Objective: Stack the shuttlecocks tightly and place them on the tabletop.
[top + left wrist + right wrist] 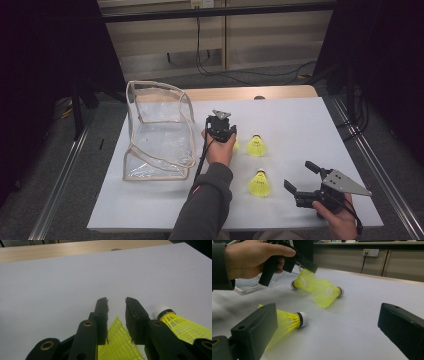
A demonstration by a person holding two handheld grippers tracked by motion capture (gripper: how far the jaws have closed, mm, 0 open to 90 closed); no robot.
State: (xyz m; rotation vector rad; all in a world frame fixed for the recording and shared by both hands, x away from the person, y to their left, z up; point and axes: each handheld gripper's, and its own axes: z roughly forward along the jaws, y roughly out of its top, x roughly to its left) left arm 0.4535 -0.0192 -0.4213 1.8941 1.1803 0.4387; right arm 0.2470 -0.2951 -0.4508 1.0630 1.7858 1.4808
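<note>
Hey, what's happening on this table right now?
A person is handling yellow plastic shuttlecocks on a white table with two hand-held grippers. The left gripper has the mesh skirt of one yellow shuttlecock between its fingers, beside a second yellow shuttlecock. A clear plastic bag with beige trim stands open to the left. The right gripper waits open near a third yellow shuttlecock, not touching it.

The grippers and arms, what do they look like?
Both tools are black with blocky two-jaw ends. The left claw trails a black cable; brass-coloured pins dot its linkage. The right claw carries a grey three-cornered plate. A dark grey sleeve covers the left arm.
</note>
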